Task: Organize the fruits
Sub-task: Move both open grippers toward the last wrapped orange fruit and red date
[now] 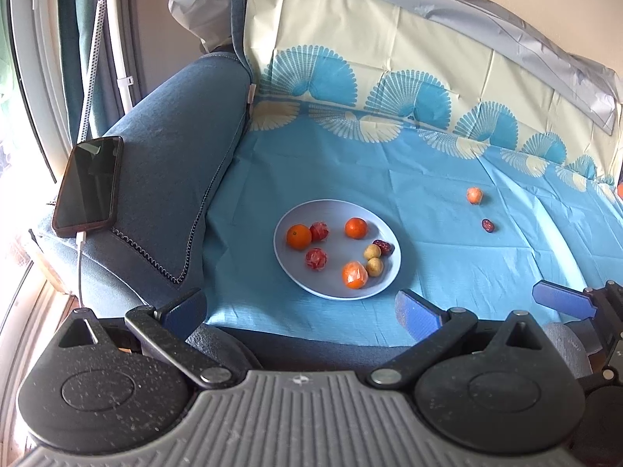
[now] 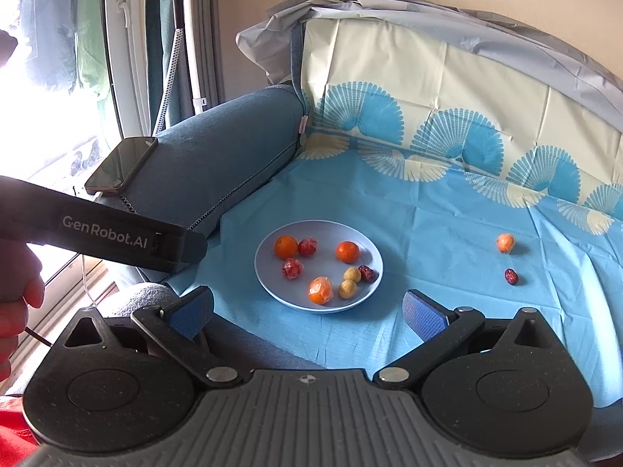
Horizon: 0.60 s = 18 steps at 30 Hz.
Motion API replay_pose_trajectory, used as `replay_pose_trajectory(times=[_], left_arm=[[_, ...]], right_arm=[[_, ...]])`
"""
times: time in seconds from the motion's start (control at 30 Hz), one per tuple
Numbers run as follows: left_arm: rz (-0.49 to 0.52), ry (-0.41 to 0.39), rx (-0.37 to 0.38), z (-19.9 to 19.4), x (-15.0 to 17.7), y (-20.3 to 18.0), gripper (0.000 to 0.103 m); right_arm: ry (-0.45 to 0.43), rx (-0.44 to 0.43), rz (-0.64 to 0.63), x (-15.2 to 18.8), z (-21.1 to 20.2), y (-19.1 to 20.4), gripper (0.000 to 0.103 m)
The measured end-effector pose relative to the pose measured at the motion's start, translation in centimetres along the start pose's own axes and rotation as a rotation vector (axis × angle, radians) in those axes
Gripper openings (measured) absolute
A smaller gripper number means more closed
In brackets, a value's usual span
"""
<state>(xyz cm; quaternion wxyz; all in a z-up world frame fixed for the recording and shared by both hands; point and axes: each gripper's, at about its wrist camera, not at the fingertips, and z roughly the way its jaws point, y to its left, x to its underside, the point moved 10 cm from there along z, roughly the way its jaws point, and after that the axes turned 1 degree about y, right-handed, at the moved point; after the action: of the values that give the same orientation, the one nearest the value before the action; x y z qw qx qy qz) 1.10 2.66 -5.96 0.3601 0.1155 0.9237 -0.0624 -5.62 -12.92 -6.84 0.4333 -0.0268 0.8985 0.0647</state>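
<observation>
A pale blue plate (image 1: 290, 268) (image 2: 268, 276) lies on the blue cloth and holds several fruits: oranges (image 1: 299, 236) (image 2: 285, 246), wrapped red fruits (image 1: 315, 258), two small yellow fruits (image 1: 373, 252) and a dark date (image 2: 367, 273). A wrapped orange fruit (image 1: 474, 195) (image 2: 505, 242) and a dark date (image 1: 487, 225) (image 2: 510, 276) lie on the cloth to the plate's right. My left gripper (image 1: 300, 311) is open and empty, near the plate's front. My right gripper (image 2: 307, 313) is open and empty, also in front of the plate; its finger shows in the left wrist view (image 1: 564, 297).
A blue sofa armrest (image 1: 171, 179) (image 2: 218, 155) stands left of the plate, with a charging phone (image 1: 88, 185) (image 2: 122, 165) on it. The cloth-covered backrest (image 1: 389, 58) rises behind. The left gripper's body (image 2: 117, 233) crosses the right wrist view at left.
</observation>
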Motion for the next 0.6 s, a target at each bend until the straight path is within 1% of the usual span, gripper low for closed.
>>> replay_pose_trajectory(times=[0.27,0.6], left_arm=[[-0.015,0.001,-0.001,0.1,0.1,0.2,0.103],[0.007,0.04,-0.021,1.5,0.1,-0.1,0.103]], right_arm=[[-0.002,-0.005,-0.002,0.1,0.0,0.2,0.102],[0.025,-0.017,0.029,0.3,1.4,-0.6,0.102]])
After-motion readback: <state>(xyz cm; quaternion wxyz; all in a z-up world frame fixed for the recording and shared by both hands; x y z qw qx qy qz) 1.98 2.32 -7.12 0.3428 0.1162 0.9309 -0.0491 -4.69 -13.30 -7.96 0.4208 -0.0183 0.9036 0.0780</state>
